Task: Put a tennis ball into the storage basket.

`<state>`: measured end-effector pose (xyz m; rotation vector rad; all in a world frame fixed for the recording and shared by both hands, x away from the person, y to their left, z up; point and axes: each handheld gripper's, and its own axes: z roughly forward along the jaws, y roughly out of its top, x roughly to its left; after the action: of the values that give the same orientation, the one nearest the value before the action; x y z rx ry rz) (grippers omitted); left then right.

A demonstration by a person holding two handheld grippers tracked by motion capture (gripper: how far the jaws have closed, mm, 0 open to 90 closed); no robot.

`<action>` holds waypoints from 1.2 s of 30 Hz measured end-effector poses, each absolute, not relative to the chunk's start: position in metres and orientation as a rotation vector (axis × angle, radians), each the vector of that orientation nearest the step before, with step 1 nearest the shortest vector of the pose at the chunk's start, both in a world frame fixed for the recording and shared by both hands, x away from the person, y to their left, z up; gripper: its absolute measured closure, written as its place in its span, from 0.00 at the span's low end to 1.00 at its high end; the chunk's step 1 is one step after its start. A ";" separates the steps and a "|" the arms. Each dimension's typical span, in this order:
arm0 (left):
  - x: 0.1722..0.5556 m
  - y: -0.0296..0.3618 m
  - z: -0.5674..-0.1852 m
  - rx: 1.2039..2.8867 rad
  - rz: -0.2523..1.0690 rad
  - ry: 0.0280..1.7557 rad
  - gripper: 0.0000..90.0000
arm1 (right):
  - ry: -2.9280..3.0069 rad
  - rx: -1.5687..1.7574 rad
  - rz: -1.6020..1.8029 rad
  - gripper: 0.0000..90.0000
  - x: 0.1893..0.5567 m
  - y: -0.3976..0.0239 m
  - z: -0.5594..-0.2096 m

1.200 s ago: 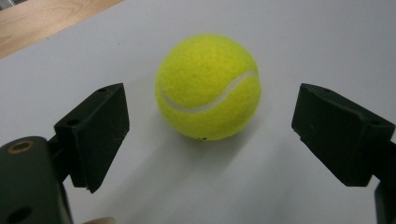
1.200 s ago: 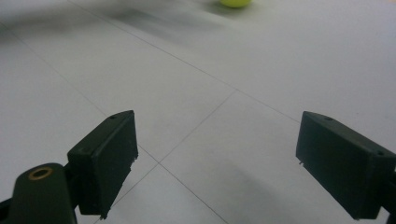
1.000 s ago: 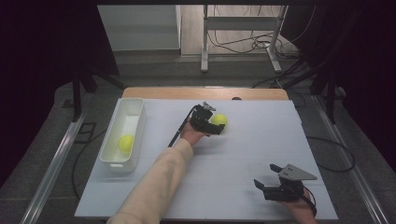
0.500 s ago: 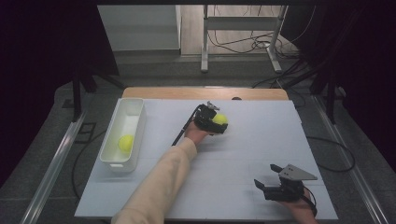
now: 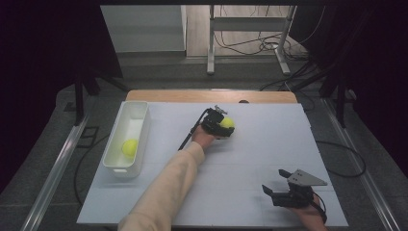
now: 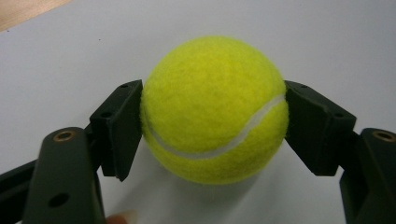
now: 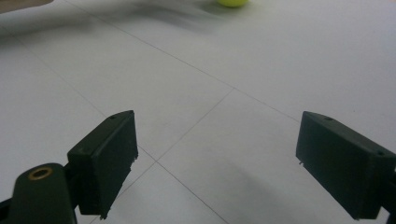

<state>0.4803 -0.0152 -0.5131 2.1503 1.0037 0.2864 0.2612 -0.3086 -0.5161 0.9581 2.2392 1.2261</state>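
The left gripper is clamping its fingers on the ball, readying a lift toward the bin. The right gripper is idling wide open.

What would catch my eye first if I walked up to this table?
Probably the bright yellow tennis ball near the table's far middle, squeezed between the two black jaws of the left gripper, which have just closed on it. A second yellow ball lies in the white bin at the left edge. At the near right corner the right gripper rests with its jaws open and nothing between them.
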 end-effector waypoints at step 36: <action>0.454 0.010 -0.482 2.096 0.249 0.961 0.29 | 2.235 0.960 1.209 0.15 0.262 -0.308 -0.516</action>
<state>0.4544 0.0100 -0.4825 2.0959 0.9612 0.2488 0.2616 -0.3082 -0.5164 0.9603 2.2351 1.2088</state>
